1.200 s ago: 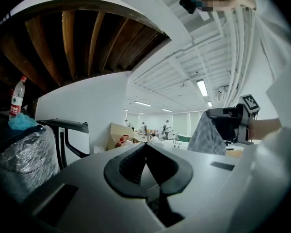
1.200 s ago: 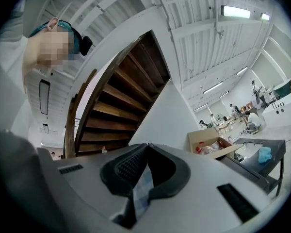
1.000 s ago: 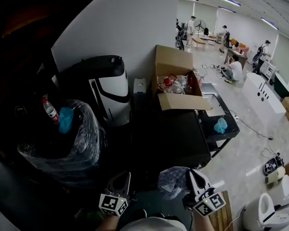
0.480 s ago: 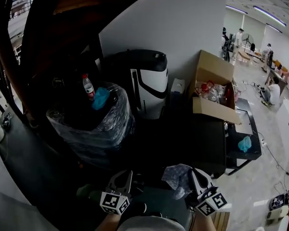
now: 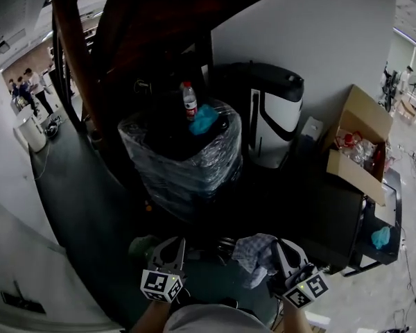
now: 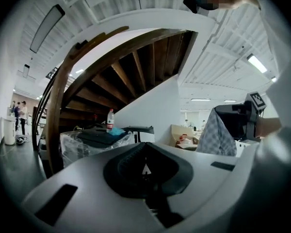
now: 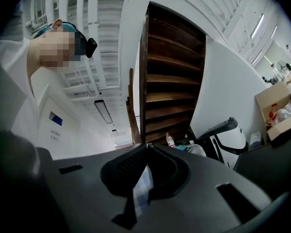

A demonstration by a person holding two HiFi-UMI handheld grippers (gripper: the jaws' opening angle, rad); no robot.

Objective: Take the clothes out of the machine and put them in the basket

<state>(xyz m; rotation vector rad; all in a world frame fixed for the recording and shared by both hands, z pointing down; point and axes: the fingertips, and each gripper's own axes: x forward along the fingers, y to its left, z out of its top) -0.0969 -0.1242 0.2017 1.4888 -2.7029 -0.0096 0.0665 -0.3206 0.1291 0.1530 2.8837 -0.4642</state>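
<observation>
My right gripper (image 5: 283,254) is at the bottom right of the head view, shut on a grey checked cloth (image 5: 255,254) that bunches up to the left of its fingers. In the right gripper view a strip of that cloth (image 7: 141,188) is pinched between the closed jaws of the right gripper (image 7: 146,148). My left gripper (image 5: 168,252) is at the bottom left, shut with nothing in it. From the left gripper (image 6: 145,145) view the checked cloth (image 6: 217,132) hangs at the right. Both grippers point roughly level.
Ahead stands a plastic-wrapped dark bundle (image 5: 184,161) with a water bottle (image 5: 188,101) and a blue item on top. Behind it is a black and white appliance (image 5: 274,113). An open cardboard box (image 5: 357,151) rests on a black table (image 5: 312,207) at right. A wooden staircase (image 5: 125,19) rises overhead.
The view has swung left: the wrapped bundle, the appliance and the box have slid to the right. Both grippers stay at the bottom, the right one still gripping the checked cloth.
</observation>
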